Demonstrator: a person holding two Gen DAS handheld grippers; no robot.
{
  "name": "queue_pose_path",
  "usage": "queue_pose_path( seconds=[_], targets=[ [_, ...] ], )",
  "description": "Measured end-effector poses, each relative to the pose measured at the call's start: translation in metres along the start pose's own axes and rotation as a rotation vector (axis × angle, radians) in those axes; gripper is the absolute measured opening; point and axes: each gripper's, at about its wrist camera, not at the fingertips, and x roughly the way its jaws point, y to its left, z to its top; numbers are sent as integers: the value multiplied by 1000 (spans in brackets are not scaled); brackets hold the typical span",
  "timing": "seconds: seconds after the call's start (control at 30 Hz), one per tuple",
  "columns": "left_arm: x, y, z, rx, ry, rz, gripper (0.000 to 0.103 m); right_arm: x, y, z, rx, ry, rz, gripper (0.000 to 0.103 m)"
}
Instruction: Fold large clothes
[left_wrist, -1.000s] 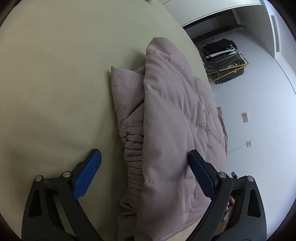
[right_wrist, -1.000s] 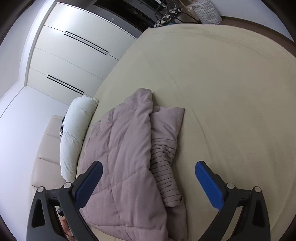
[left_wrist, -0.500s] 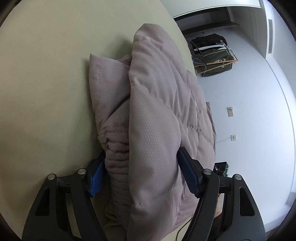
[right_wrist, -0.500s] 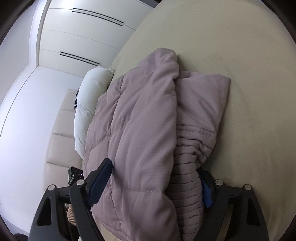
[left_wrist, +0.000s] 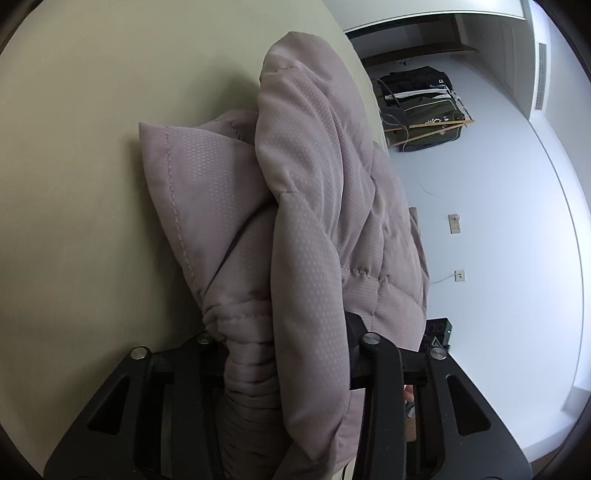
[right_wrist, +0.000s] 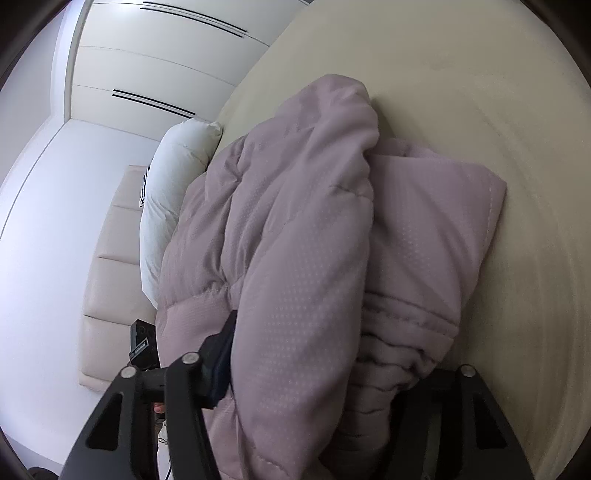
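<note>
Right wrist fisheye view, looking along a black two-finger gripper (right_wrist: 314, 373) w/ blue pads. Both fingers are pressed into a puffy mauve quilted jacket (right_wrist: 306, 258), bunched and folded between them; left finger's blue pad (right_wrist: 221, 365) shows against the fabric, right finger's pad is buried in the ribbed cuff area. Jacket lies on a beige bed sheet (right_wrist: 517, 110) that fills the upper right. Left of the jacket, touching it, a white pillow (right_wrist: 173, 192) leans on a cream padded headboard (right_wrist: 110, 288). Behind, top left, white wardrobe doors (right_wrist: 155, 55) w/ thin dark slot handles. A small black device (right_wrist: 140, 343) sits near the headboard, low left.
</note>
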Motion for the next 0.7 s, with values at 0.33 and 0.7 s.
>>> queue_pose_path(
  seconds=[0.33,0.7],
  targets=[
    [-83,-40,-71,112,-59,24,27,-46,99,-80,-172,-46,-65,42],
    [-128,15,-152,61,-48,69,28,-62,98,-194,-116,-48,-7,42]
  ],
)
